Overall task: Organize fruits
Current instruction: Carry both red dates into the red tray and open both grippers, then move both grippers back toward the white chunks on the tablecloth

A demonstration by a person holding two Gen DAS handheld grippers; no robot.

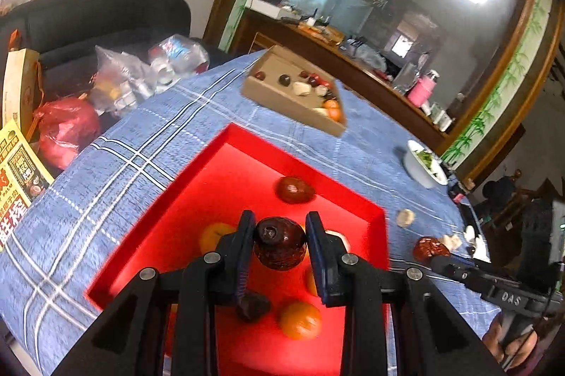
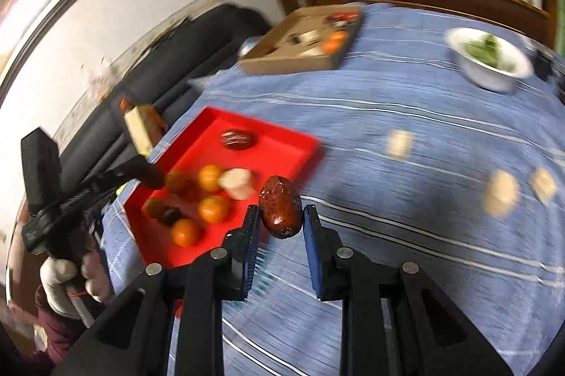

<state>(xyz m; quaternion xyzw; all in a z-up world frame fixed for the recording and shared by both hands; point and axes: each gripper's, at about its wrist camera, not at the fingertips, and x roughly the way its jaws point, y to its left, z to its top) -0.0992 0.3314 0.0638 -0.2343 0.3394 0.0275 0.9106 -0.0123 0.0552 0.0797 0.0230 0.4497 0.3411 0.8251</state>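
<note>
My left gripper (image 1: 280, 247) clamps a dark date (image 1: 279, 247) above the red tray (image 1: 148, 224). Only the right view shows my right gripper (image 2: 280, 217) pinching another date (image 2: 280, 211) over the blue cloth (image 2: 406, 199), right of the tray

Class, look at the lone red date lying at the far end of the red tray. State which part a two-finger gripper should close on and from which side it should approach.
Grip the lone red date across its narrow middle, descending from above. It lies flat on the red tray floor with open space around it.
</note>
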